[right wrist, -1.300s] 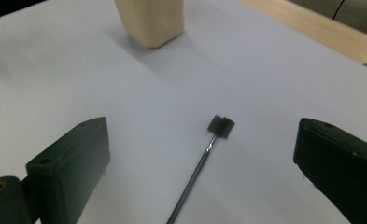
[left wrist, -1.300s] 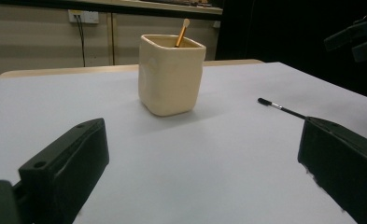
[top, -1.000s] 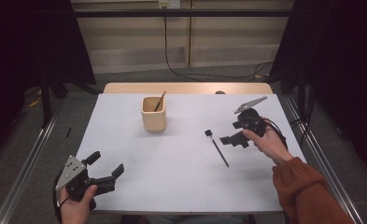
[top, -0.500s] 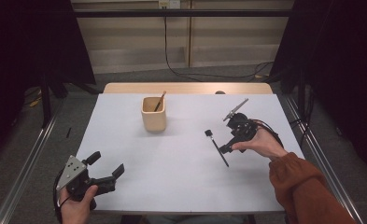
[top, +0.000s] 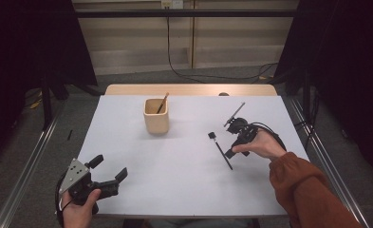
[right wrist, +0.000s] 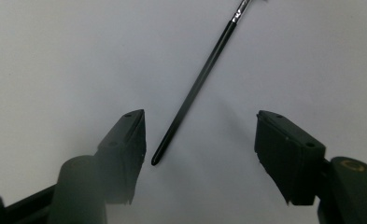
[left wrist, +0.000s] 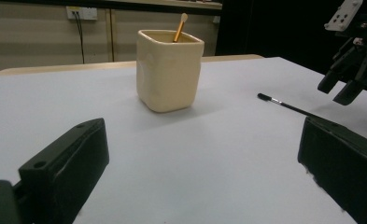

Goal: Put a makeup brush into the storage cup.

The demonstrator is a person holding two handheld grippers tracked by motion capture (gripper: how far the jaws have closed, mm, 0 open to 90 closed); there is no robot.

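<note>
A thin black brush (top: pixel 220 150) lies flat on the white table sheet (top: pixel 174 180), right of centre. My right gripper (top: pixel 234 145) tilts down over its near end, open. Along the jaws, the brush's (right wrist: pixel 197 88) handle tip lies between them, close to the left one, untouched by my right gripper (right wrist: pixel 200 135). A cream cup (top: pixel 156 116) stands at the centre back with an orange-handled stick (top: pixel 163 102) leaning in it. My left gripper (top: pixel 109 167) rests at the front left corner, open and empty, facing the cup (left wrist: pixel 169 70) and the brush (left wrist: pixel 288 106).
The wooden table edge (top: pixel 189 89) shows behind the sheet, with a small dark object (top: pixel 223 94) on it. Metal rails (top: pixel 27 166) run along the floor on both sides. A cable (top: pixel 174 71) hangs behind the table.
My right gripper has come down and left from above the table's right side and now tips over the brush's near end. The left gripper, the brush and the cup have not moved.
</note>
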